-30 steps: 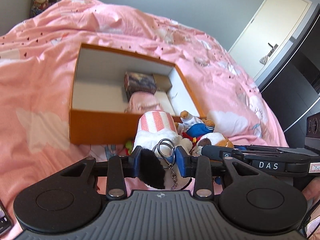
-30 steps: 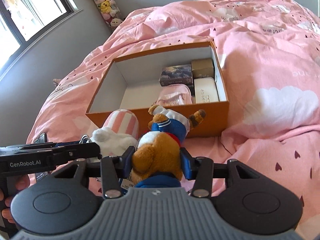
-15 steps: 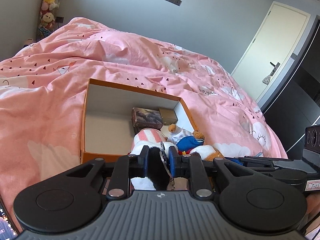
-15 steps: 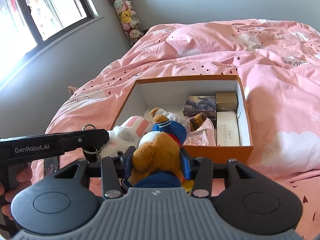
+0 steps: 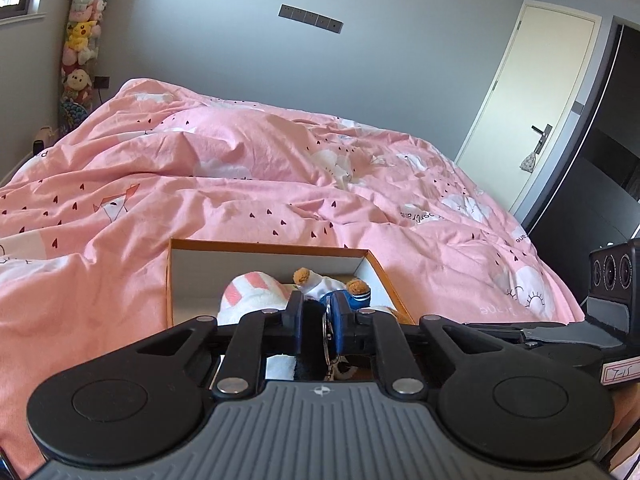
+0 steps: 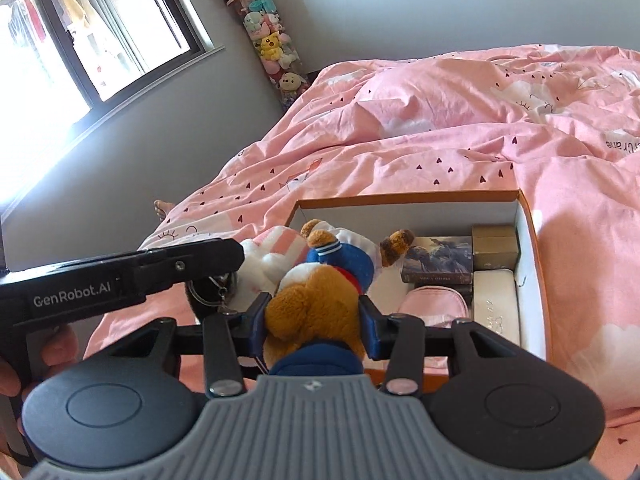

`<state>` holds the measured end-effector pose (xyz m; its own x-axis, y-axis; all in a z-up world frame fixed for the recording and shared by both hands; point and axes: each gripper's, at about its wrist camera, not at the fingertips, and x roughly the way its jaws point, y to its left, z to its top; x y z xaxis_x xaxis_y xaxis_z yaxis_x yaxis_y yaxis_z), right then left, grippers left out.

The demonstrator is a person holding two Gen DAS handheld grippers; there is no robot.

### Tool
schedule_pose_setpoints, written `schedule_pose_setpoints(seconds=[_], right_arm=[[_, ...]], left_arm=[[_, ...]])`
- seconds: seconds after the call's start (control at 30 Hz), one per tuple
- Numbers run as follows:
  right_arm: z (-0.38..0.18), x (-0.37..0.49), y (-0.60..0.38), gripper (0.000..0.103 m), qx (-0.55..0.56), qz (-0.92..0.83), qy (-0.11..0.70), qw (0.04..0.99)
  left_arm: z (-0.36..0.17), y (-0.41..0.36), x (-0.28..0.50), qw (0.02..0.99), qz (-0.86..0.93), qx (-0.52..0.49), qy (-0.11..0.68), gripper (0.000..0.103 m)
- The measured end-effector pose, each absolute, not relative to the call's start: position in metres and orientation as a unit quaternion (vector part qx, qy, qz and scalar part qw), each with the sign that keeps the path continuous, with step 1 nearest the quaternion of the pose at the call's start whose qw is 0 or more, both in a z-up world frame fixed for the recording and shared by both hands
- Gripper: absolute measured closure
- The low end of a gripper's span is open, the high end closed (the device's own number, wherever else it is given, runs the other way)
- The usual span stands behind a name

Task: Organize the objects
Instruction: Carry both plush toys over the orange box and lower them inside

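left tool (image 5: 316,322): clamped on pink-striped white plush rabbit (image 5: 250,294) | right tool (image 6: 314,326): clamped on brown plush bear (image 6: 316,300) | both above orange cardboard box (image 6: 538,280) on bed (image 6: 440,148)

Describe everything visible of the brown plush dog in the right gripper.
The plush dog is soft brown fur with a white patch, a red collar and a blue-and-white sailor top. The right gripper is shut on its head. It hangs tilted, paws pointing away, over the near left part of the orange box, pressed against the striped white plush beside it.

Two plush toys (image 6: 320,280) (held) over orange box (image 6: 536,280).
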<state>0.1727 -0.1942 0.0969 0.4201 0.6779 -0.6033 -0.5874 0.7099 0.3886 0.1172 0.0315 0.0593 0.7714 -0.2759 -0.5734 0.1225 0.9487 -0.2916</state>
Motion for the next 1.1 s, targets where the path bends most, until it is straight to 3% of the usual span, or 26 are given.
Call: schedule_pose_setpoints(seconds=[0.53, 0.6, 0.67, 0.9, 1.1], right_arm=[[0.01, 0.256, -0.161, 0.056, 0.15, 0.349, 0.493, 0.783], [-0.001, 0.262, -0.157, 0.056, 0.156, 0.344, 0.506, 0.776], [-0.01, 0.266, -0.154, 0.055, 0.16, 0.341, 0.513, 0.771], [-0.032, 0.272, -0.138, 0.055, 0.137, 0.33, 0.535, 0.765], [-0.05, 0.271, -0.13, 0.052, 0.108, 0.333, 0.561, 0.75]], left_arm=[[-0.01, 0.064, 0.176, 0.909, -0.07, -0.096, 0.4, 0.091], [-0.017, 0.068, 0.177, 0.904, -0.066, -0.095, 0.412, 0.094], [-0.022, 0.073, 0.177, 0.899, -0.066, -0.096, 0.421, 0.103], [-0.024, 0.072, 0.176, 0.893, -0.068, -0.072, 0.438, 0.103], [-0.03, 0.057, 0.175, 0.893, -0.077, -0.009, 0.443, 0.095]])
